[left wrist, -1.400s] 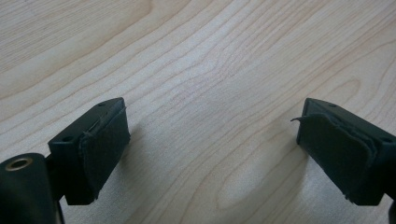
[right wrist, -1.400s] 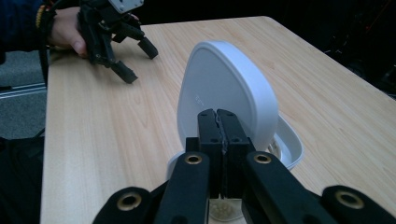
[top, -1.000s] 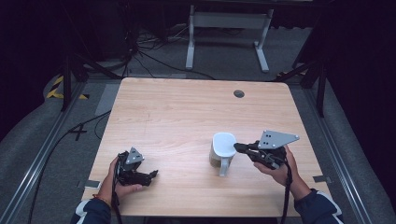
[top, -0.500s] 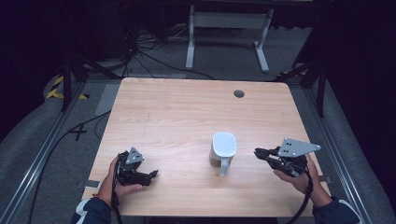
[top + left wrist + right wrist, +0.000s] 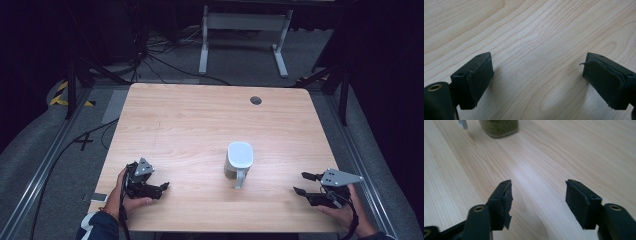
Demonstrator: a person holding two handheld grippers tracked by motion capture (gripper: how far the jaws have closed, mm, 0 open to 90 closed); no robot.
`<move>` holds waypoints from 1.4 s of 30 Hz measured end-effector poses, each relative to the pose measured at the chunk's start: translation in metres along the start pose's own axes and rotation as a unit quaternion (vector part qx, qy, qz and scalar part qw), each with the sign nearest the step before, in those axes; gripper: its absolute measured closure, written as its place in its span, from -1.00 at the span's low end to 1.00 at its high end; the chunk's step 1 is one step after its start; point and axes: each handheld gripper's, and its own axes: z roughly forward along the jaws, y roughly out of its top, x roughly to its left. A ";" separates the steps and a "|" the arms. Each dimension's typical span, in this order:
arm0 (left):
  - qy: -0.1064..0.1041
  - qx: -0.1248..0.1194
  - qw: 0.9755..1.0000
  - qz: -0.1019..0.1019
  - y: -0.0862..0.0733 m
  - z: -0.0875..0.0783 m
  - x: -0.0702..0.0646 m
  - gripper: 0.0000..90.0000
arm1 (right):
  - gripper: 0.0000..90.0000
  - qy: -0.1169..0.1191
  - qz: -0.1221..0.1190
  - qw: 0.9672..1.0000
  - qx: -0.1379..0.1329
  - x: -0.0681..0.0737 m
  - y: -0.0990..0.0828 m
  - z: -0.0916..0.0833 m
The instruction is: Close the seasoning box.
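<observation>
Both tongs, left point(image 5: 162, 187) and right point(image 5: 304, 183), gape empty beside what looks like a lidded jar point(image 5: 238, 160).

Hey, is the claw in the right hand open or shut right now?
Open. In the right gripper view the right claw shows its two black jaws standing well apart, with bare wooden table between them and nothing held.

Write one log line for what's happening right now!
left gripper: open, empty | right gripper: open, empty | white-lidded jar: upright, untouched | wooden table
</observation>
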 end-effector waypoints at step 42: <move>0.003 0.001 1.000 0.008 0.001 0.001 0.000 -0.80 | -0.48 -0.038 0.082 0.995 0.037 -0.015 -0.034 0.009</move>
